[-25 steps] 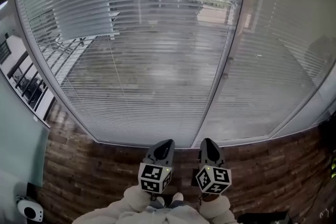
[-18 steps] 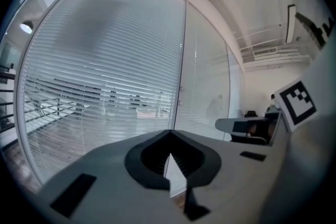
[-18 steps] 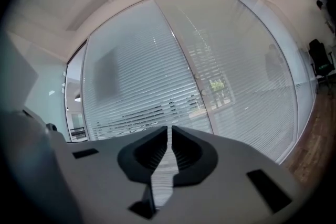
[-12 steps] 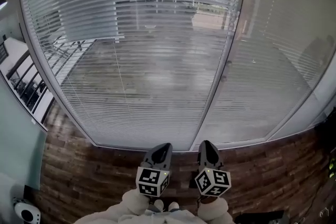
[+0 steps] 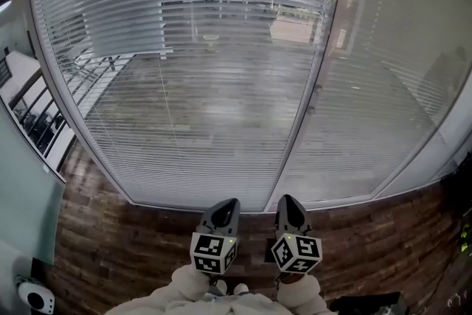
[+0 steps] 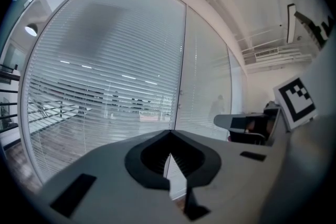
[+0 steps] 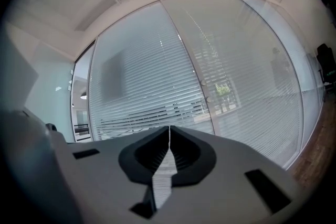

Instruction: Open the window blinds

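Two big glass panes fill pretty much the whole wall ahead. The blinds [image 5: 192,70] hang all the way down over both of them, right to the floor. The slats are horizontal and tilted just enough that you get a striped peek at a deck and some buildings outside. A thin dark frame [image 5: 308,103] runs top to bottom between the panes. The floor [image 5: 110,240] is dark wood planks running along the window. Off to the left a black railing [image 5: 35,118] shows. A small white gadget [image 5: 33,296] sits on the floor in the bottom left corner, can't tell what it is. The left gripper view also gives you a white ceiling and a round lamp [image 6: 30,30] glowing up at the left.

Both grippers sit low in the head view, side by side, pointing at the foot of the blinds but well short of them. Left gripper [image 5: 228,204]: jaws together at the tips, holding nothing. Right gripper [image 5: 287,201]: jaws have just been closing and now meet at the tips, nothing between them either. Each one carries a cube [image 5: 214,253] with black-and-white square markers. Pale sleeves [image 5: 184,290] show right behind them at the bottom edge.
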The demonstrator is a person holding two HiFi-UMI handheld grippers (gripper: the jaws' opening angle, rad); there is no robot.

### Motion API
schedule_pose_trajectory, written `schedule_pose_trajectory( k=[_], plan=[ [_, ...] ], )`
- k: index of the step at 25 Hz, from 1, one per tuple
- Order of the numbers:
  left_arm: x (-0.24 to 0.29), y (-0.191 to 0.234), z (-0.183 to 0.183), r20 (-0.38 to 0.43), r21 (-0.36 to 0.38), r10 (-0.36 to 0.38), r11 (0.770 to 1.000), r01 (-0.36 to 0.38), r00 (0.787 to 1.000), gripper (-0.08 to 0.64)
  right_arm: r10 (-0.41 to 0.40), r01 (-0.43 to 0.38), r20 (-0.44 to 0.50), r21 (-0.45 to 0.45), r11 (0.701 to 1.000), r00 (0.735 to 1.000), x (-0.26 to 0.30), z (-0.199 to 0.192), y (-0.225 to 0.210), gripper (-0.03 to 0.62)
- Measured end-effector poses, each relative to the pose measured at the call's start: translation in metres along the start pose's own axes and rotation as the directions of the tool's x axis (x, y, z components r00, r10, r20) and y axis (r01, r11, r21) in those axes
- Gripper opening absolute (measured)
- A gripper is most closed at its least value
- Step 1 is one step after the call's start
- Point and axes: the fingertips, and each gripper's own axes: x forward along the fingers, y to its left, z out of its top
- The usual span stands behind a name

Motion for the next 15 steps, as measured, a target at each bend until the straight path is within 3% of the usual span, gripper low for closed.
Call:
schedule_pose_trajectory(
  k=[15],
  plan=[
    [0.007,-0.004,0.003,-0.011,0.016,-0.003,1.0,0.004,1.0,-0.002,-0.016,0.016,0.0,-0.009,1.0,1.0,0.002,0.005,-0.011,0.015]
  ],
)
